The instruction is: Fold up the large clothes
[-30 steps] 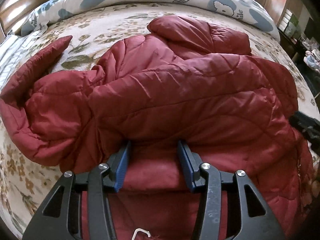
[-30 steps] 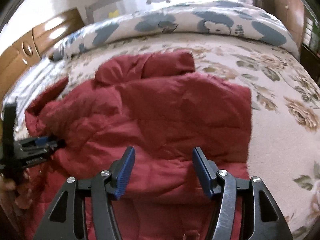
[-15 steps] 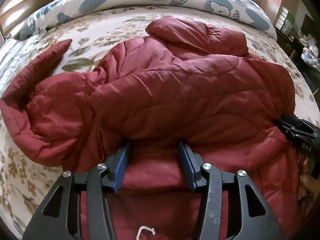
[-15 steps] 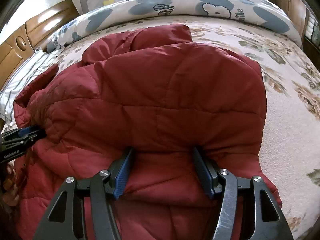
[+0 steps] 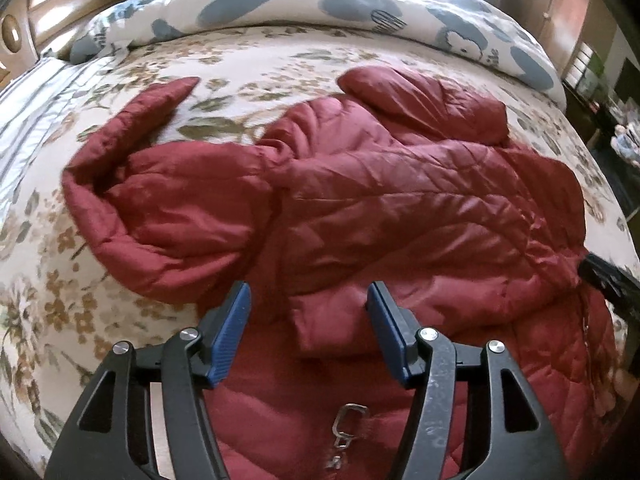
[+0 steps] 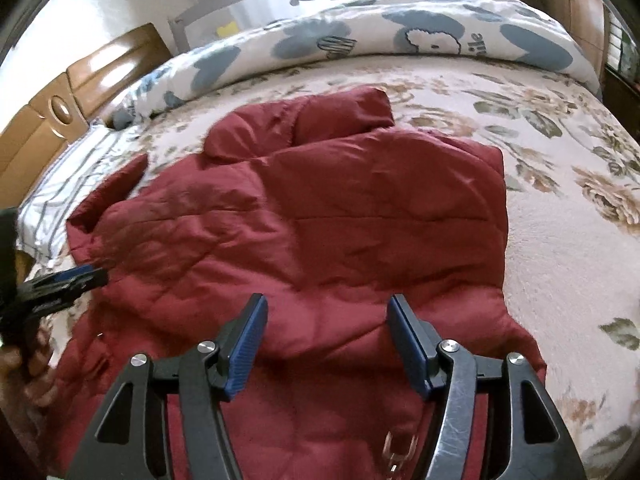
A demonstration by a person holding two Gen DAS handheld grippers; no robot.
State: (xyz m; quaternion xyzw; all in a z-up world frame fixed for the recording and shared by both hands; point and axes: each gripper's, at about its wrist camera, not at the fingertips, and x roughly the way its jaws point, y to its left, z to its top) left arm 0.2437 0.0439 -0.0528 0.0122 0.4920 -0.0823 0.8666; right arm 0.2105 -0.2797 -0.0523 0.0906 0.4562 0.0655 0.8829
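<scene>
Two views show one red quilted jacket (image 5: 400,216) spread on a bed with a floral cover (image 5: 280,64).

Left wrist view: the left gripper (image 5: 308,320) hangs over the jacket's near part, and its jaws are opening. A folded edge of the jacket lies in the gap between the blue pads (image 5: 232,332), but neither pad presses on the cloth. One sleeve (image 5: 132,128) bends out to the left onto the floral cover, and the folded body lies across the middle, with a padded flap at its far end. A metal zipper pull (image 5: 346,428) lies on the jacket just under the gripper. At the right edge, a dark part of the right gripper (image 5: 608,284) sits against the jacket's hem. Behind the jacket a rolled duvet (image 5: 360,4) with blue shapes runs along the far side of the bed, and a wooden headboard (image 5: 48,4) stands at the far left.

Right wrist view: the right gripper (image 6: 328,340) is over the jacket's near edge, its jaws standing apart and free of the cloth, with red fabric lying in the gap. The folded upper layer has a straight right edge, and bare floral cover lies beside it. At the left edge a hand (image 6: 24,364) holds the left gripper, whose blue-padded tips are at the jacket's left side.
</scene>
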